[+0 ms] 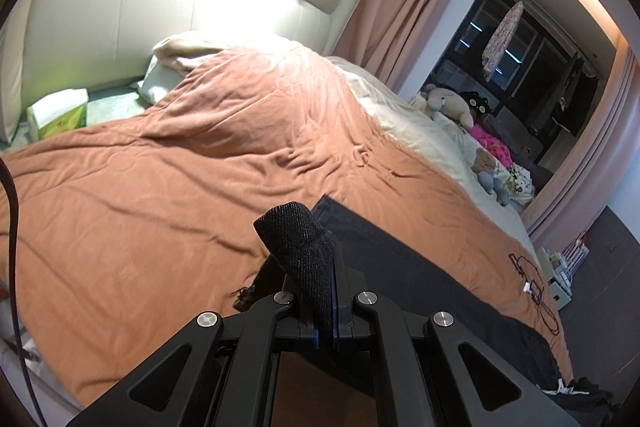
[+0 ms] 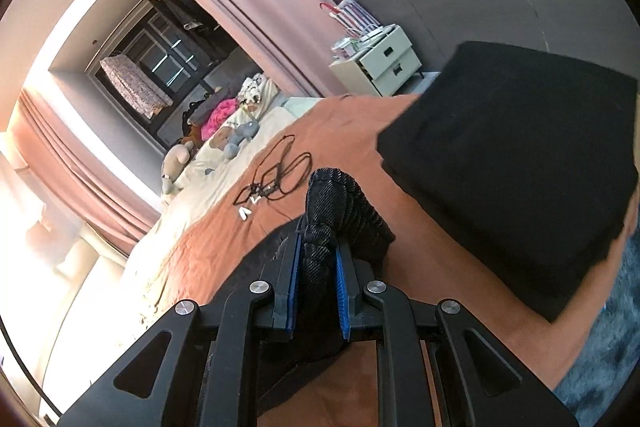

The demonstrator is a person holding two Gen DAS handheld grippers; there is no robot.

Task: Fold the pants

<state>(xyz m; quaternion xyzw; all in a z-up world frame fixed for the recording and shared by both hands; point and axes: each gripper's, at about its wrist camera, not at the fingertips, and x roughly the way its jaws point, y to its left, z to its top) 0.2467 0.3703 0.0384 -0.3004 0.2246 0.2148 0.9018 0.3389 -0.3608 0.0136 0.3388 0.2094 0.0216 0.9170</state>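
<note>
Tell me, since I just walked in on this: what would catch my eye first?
Both tools, left tool and right tool, are clamped on bunches of black pants above an orange-brown bedspread. A stack of folded black garments sits to the right, and a tangled black cord lies farther along the bed.

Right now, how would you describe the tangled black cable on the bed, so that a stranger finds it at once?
Start from the wide orange blanket covering the bed. In the right wrist view, look beyond the right gripper, toward the row of plush toys on the cream sheet. The cable lies there in loose thin loops with small white plugs, unlike the solid black folded stack nearby.
</note>
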